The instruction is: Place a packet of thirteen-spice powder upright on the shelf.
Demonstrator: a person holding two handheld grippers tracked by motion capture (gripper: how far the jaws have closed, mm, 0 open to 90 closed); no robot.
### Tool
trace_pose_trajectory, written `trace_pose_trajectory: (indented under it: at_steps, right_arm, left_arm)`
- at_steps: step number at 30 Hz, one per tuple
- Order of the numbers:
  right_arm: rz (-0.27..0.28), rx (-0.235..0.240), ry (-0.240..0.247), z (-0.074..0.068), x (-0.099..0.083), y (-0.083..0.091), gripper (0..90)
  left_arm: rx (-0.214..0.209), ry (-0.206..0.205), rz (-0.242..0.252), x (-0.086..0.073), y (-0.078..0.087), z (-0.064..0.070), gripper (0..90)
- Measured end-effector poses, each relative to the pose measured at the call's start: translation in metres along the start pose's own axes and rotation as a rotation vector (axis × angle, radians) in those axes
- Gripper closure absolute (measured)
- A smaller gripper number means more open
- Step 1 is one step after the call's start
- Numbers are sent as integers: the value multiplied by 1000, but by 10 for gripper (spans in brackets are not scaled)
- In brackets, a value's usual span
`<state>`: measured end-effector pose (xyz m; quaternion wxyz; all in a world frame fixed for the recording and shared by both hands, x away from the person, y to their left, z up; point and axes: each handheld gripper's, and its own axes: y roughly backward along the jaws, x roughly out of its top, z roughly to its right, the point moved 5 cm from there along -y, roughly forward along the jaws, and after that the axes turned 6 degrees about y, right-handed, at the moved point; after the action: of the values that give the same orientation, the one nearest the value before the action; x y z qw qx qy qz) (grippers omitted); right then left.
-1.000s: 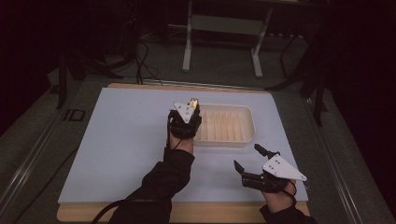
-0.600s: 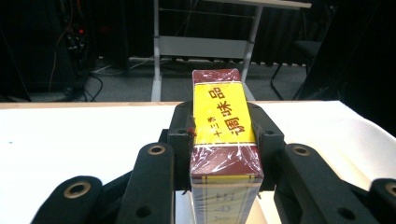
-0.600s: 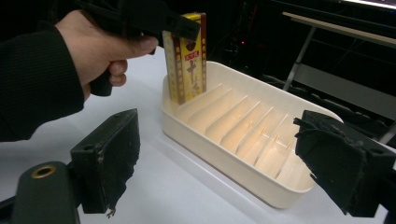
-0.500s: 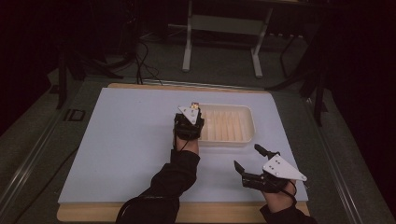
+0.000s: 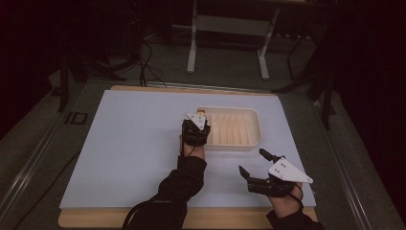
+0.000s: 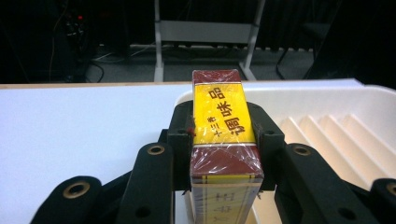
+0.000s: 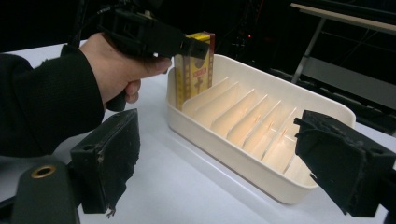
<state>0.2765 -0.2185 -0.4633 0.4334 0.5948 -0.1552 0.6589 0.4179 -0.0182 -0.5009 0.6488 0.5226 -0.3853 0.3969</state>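
A red and yellow packet [image 6: 224, 116] with printed characters is clamped upright in my left gripper [image 6: 224, 135], which is shut on it. The packet [image 7: 196, 70] stands in the first slot at the left end of a cream slotted tray [image 7: 224, 144], and whether it rests on the bottom is hidden. In the high view my left gripper [image 5: 197, 120] sits at the tray's [image 5: 253, 143] left end with the packet [image 5: 203, 113]. Near the front right my right gripper [image 5: 252, 161] is open, its jaws wide apart and nothing between them [image 7: 224, 163].
The tray sits on a white board [image 5: 124, 153] over a wooden table edge [image 5: 95, 221]. The tray's other slots [image 7: 261, 126] hold nothing. Beyond the table are a metal stand [image 5: 225, 28] and floor cables [image 5: 143, 57].
My left gripper has shifted slightly right and nearer with the packet, settling at the tray's left end. The right gripper has stayed put.
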Motion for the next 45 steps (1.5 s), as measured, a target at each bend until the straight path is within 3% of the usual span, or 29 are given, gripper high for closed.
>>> trace_pose_trajectory:
  at_steps: [9, 15, 17, 20, 23, 24, 29, 30, 31, 35, 37, 45]
  right_arm:
    - [-3, 10, -12, 1, -1, 0, 137]
    - [-2, 12, -17, 2, -1, 0, 137]
    - [-2, 15, -19, 2, -1, 0, 138]
    - [1, 13, -19, 2, -1, 0, 137]
    - [1, 11, -23, 3, -1, 1, 137]
    - [0, 12, -25, 3, -1, 1, 137]
    - [2, 12, -29, 4, 0, 2, 138]
    - [2, 11, -28, 4, 0, 2, 137]
    - [0, 12, -27, 4, 0, 1, 137]
    - [-2, 12, -28, 3, -1, 0, 137]
    - [-6, 13, -31, 3, -1, 0, 137]
    - [-11, 16, -33, 2, -1, -1, 137]
  left_arm:
    - [-7, 9, -6, -6, -5, -1, 685]
    - [-30, 1, -35, -5, -7, -1, 659]
    - [-45, 5, -33, -3, -6, 1, 629]
    - [-49, -20, -15, 1, 0, 4, 543]
    - [-73, -13, -44, 4, 1, 5, 466]
    - [-97, 16, -46, 9, 7, 4, 466]
    - [-153, 37, -42, 19, 19, 0, 419]
    - [-186, 31, -59, 23, 25, -1, 419]
    - [-210, 30, -64, 24, 29, -1, 361]
    - [-270, 9, -85, 28, 40, -1, 281]
    - [-348, -10, -93, 28, 46, 2, 182]
    - [-447, -62, -102, 31, 68, 12, 133]
